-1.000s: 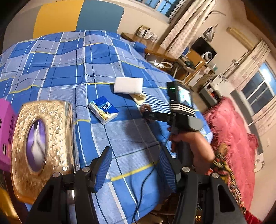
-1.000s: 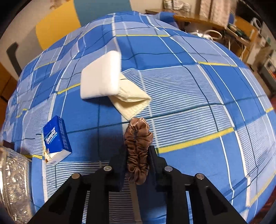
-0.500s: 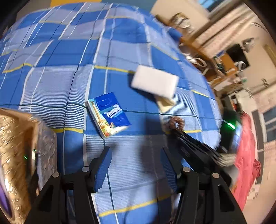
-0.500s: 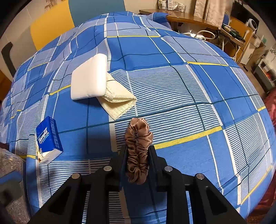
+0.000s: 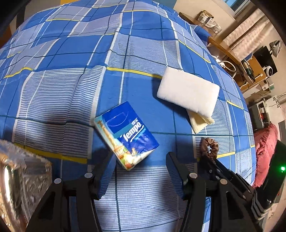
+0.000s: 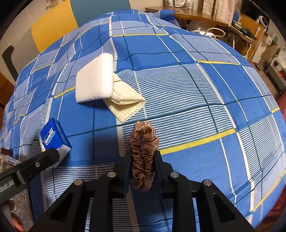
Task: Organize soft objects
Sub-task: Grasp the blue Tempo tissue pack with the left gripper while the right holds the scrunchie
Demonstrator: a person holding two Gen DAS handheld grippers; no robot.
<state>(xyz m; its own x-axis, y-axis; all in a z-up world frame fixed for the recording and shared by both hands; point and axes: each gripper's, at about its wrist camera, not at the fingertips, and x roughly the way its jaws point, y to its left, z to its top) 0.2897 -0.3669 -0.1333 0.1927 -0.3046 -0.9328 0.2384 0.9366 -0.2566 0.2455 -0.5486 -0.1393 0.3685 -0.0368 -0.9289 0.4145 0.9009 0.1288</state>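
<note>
A blue Tempo tissue pack point(image 5: 126, 133) lies on the blue checked bedspread point(image 5: 62, 92). My left gripper point(image 5: 140, 162) hangs open just above its near corner, jaws either side and not touching. A white foam pad point(image 5: 187, 91) rests partly on a folded cream cloth point(image 5: 199, 121) further right. My right gripper point(image 6: 142, 158) is shut on a brown satin scrunchie point(image 6: 143, 151), held upright just over the bedspread point(image 6: 196, 89). In the right wrist view the tissue pack point(image 6: 53, 137), foam pad point(image 6: 94, 80) and cream cloth point(image 6: 125, 103) lie to the left, with one left finger point(image 6: 32, 166) reaching the pack.
A shiny gold tissue box point(image 5: 19, 182) stands at the lower left by the bed's edge. A wooden desk point(image 6: 205, 16) with cables and clutter runs along the far right. A red blanket point(image 5: 264, 151) lies beyond the bed's right edge.
My left gripper swung down and over toward the tissue pack, which now sits right at its jaws. The right gripper stayed put, still clamped on the scrunchie.
</note>
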